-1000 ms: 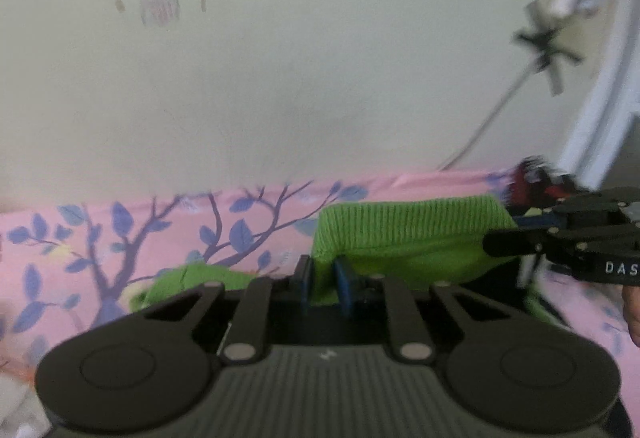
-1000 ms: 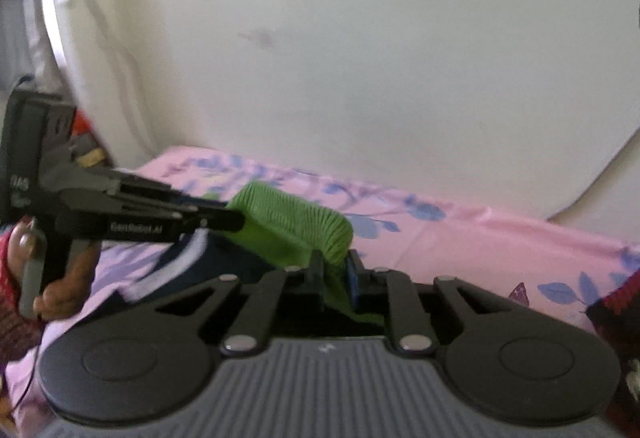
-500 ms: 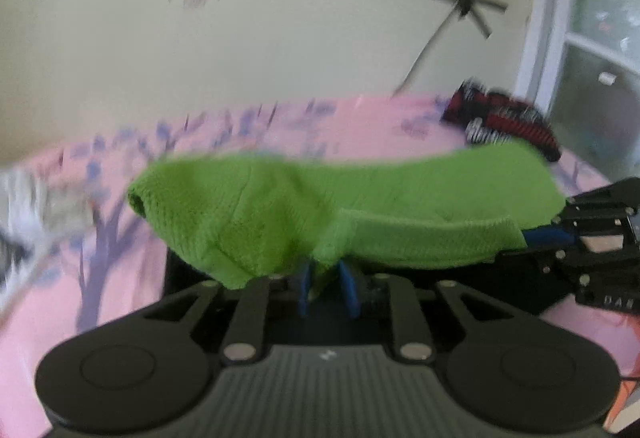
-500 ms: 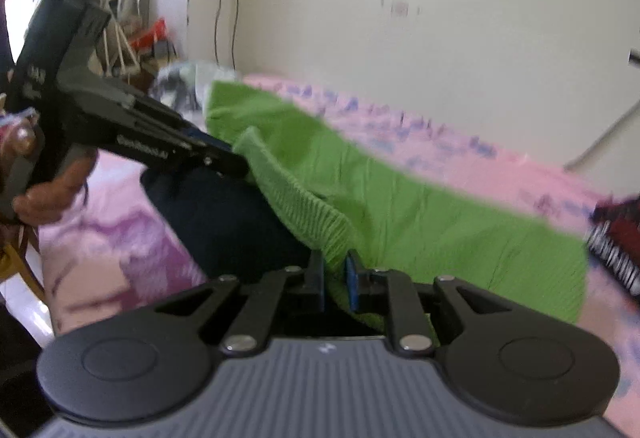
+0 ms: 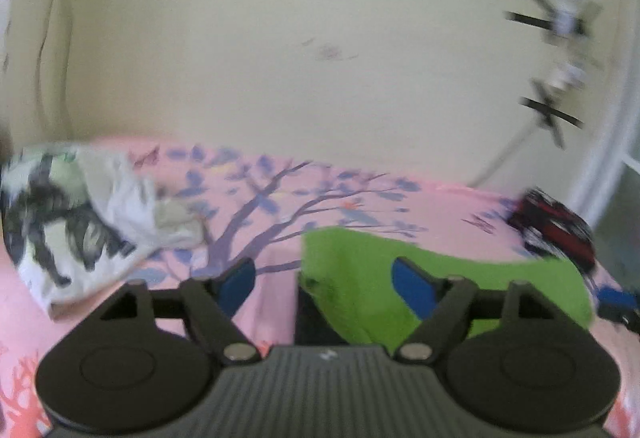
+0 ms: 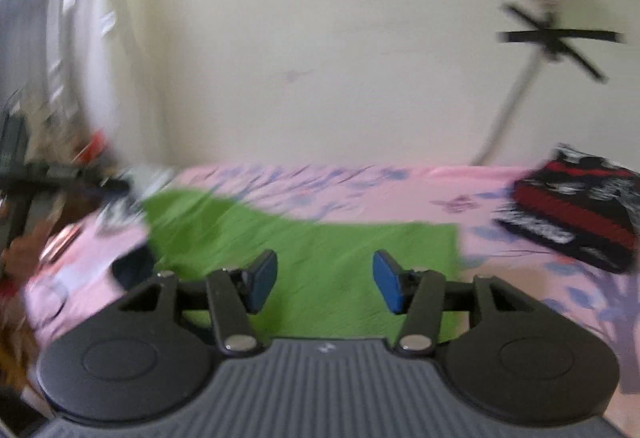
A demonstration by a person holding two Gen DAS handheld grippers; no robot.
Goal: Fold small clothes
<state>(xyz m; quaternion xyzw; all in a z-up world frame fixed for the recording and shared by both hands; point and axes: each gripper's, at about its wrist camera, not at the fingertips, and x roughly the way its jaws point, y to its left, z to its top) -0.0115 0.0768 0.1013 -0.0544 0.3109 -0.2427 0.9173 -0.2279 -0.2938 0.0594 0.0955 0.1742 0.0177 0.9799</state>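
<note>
Now that both pairs of tongs have let go, the left gripper (image 5: 326, 284) and the right gripper (image 6: 325, 282) each stand with jaws spread wide and nothing between the blue pads; 0.5 s ago both were pinched shut on the green garment's knitted edge and carrying it in the air. The green garment (image 6: 304, 262) has been laid out on the pink bedsheet (image 5: 280, 214), fairly flat as far as the blur allows, partly covering a dark garment (image 5: 308, 312) whose edge peeks out beneath it at the near side. By my reading, 1 fold or spread has just been released, and the next move would call for a fresh grip on an edge.

Taking the green garment as the landmark: in the left view its near-left corner sits just ahead of the left gripper, and the right gripper's tips show blurred past its right edge. To its left lies a white patterned cloth (image 5: 76, 222), apart from it with bare sheet between. Beyond its right end sits a red-and-black garment (image 6: 580, 206), also apart. Behind it the sheet runs open to the wall (image 5: 320, 38), giving room to fold away from the tongs.
</note>
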